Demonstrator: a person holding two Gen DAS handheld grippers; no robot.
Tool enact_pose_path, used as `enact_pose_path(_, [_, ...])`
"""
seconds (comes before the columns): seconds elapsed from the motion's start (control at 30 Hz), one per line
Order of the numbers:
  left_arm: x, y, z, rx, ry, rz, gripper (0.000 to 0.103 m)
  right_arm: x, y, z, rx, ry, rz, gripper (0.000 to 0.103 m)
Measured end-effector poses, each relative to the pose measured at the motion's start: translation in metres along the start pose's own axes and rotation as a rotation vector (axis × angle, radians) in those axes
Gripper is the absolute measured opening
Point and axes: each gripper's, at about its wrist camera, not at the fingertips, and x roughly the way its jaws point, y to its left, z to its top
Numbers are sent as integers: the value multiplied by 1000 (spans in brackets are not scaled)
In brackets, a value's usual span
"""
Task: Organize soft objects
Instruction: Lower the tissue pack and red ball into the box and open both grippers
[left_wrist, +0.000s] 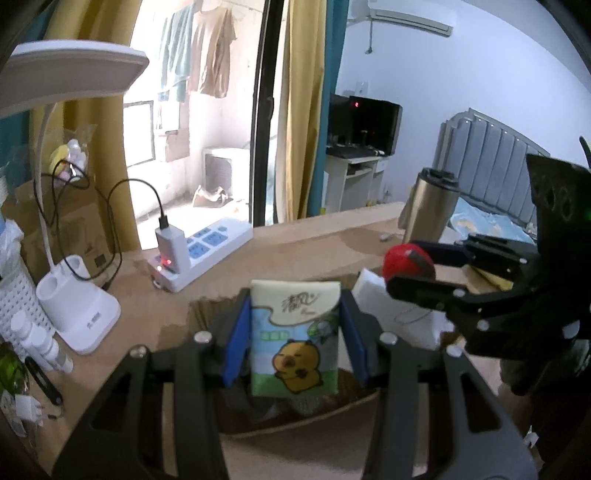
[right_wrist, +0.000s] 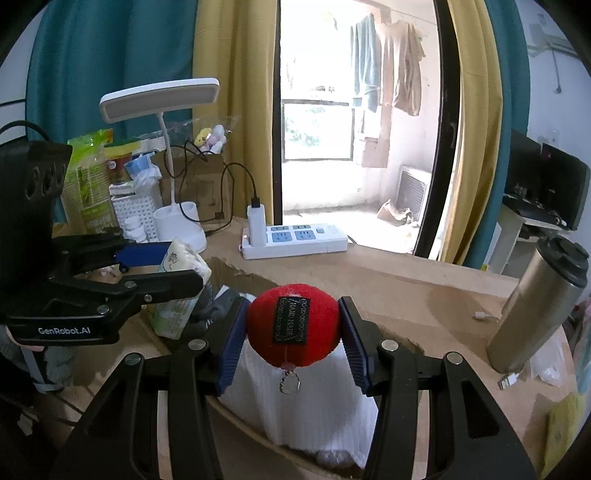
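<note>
My left gripper (left_wrist: 294, 334) is shut on a tissue pack (left_wrist: 294, 338) printed with a yellow cartoon animal, held upright between the blue pads. In the right wrist view the same tissue pack (right_wrist: 183, 280) hangs at the left in the left gripper (right_wrist: 181, 271). My right gripper (right_wrist: 293, 328) is shut on a red plush ball (right_wrist: 293, 325) with a black label and a small metal ring below it. The red ball (left_wrist: 406, 260) and right gripper (left_wrist: 410, 267) show at the right of the left wrist view. Both hang over an open cardboard box (right_wrist: 258, 439) holding white foam (right_wrist: 295, 406).
A white power strip (right_wrist: 295, 240) with a charger lies at the desk's far edge. A white desk lamp (right_wrist: 173, 177) and white basket (right_wrist: 135, 212) stand at the left. A steel thermos (right_wrist: 539, 306) stands at the right, with a small USB plug (right_wrist: 508, 380) near it.
</note>
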Motion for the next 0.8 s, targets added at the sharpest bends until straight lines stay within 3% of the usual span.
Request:
enact_pose_path(0.37, [28, 7, 4, -26, 6, -34, 47, 21, -6, 10, 12, 28, -4, 52])
enact_pose_path(0.8, [76, 18, -24, -70, 179, -39, 48, 65, -1, -11, -9, 127, -54, 52])
